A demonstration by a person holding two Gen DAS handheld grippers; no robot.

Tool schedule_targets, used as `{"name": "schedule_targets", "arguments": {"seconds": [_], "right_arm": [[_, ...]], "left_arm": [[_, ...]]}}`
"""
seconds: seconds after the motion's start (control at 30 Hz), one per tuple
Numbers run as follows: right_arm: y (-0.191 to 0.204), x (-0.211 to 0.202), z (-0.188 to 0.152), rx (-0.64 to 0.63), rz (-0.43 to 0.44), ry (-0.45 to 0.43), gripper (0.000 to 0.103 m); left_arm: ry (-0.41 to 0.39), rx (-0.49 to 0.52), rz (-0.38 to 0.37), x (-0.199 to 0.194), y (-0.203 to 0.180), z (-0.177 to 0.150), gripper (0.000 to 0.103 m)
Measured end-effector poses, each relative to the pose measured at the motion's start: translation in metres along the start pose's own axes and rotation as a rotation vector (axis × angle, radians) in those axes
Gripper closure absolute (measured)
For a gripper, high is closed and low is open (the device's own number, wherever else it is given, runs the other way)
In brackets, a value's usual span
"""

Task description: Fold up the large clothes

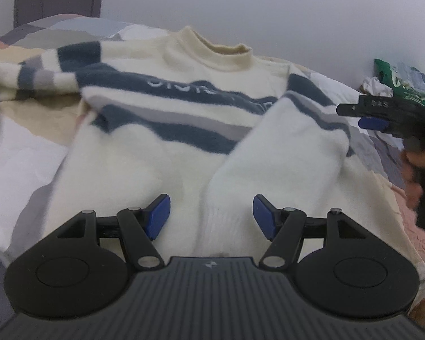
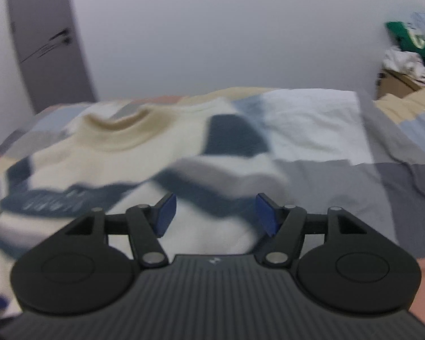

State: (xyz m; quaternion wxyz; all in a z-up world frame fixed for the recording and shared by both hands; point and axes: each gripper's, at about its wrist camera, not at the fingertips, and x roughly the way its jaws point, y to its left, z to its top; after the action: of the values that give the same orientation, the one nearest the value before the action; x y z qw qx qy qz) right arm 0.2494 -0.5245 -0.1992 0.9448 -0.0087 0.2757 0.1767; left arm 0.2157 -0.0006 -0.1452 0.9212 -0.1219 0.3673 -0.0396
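A cream sweater [image 1: 184, 107] with navy and grey stripes lies face up on a patchwork-quilted bed [image 1: 22, 153], one sleeve folded across its front, as the left hand-held gripper [image 1: 211, 216] and right hand-held gripper [image 2: 216, 214] hover over it with jaws apart, gripping nothing.

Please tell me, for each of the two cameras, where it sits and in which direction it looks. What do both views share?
Left wrist: sits on the left gripper, looks along its open fingers over the sweater toward the wall; the right gripper and a hand show at the right edge.
Right wrist: sits on the right gripper, jaws open, looks across the sweater's collar, blurred.
Shared: sweater, patchwork bedspread, green bag.
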Motion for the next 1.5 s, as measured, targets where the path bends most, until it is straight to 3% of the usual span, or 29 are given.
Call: {"name": "schedule_targets", "arguments": {"seconds": [0.2, 0.4, 0.53, 0.7, 0.83, 0.97, 1.07, 1.27, 1.5], "right_arm": [[0.046, -0.03, -0.029, -0.023, 0.152, 0.051, 0.04], [0.081, -0.033, -0.057, -0.097, 0.214, 0.119, 0.04], [0.095, -0.033, -0.067, -0.175, 0.212, 0.137, 0.04], [0.095, -0.02, -0.083, -0.179, 0.179, 0.207, 0.041], [0.094, -0.026, -0.084, -0.171, 0.177, 0.202, 0.04], [0.088, -0.038, -0.08, -0.139, 0.195, 0.179, 0.038], [0.081, -0.044, -0.076, -0.111, 0.196, 0.157, 0.024], [0.07, -0.045, -0.071, -0.058, 0.231, 0.164, 0.017], [0.06, -0.046, -0.071, 0.012, 0.267, 0.176, 0.017]], "left_arm": [[0.003, -0.022, 0.013, -0.004, 0.003, -0.008, 0.033], [-0.027, -0.039, 0.016, -0.014, 0.007, -0.01, 0.033], [-0.066, -0.075, 0.027, -0.027, 0.014, -0.008, 0.033], [-0.074, -0.078, 0.076, -0.031, 0.013, -0.01, 0.033], [-0.091, -0.066, 0.1, -0.035, 0.013, -0.009, 0.033], [-0.084, -0.098, 0.178, -0.036, 0.018, -0.008, 0.033], [-0.089, -0.113, 0.216, -0.037, 0.022, -0.007, 0.033], [-0.134, -0.169, 0.331, -0.046, 0.04, -0.003, 0.033], [-0.209, -0.322, 0.602, -0.059, 0.093, 0.013, 0.033]]}}
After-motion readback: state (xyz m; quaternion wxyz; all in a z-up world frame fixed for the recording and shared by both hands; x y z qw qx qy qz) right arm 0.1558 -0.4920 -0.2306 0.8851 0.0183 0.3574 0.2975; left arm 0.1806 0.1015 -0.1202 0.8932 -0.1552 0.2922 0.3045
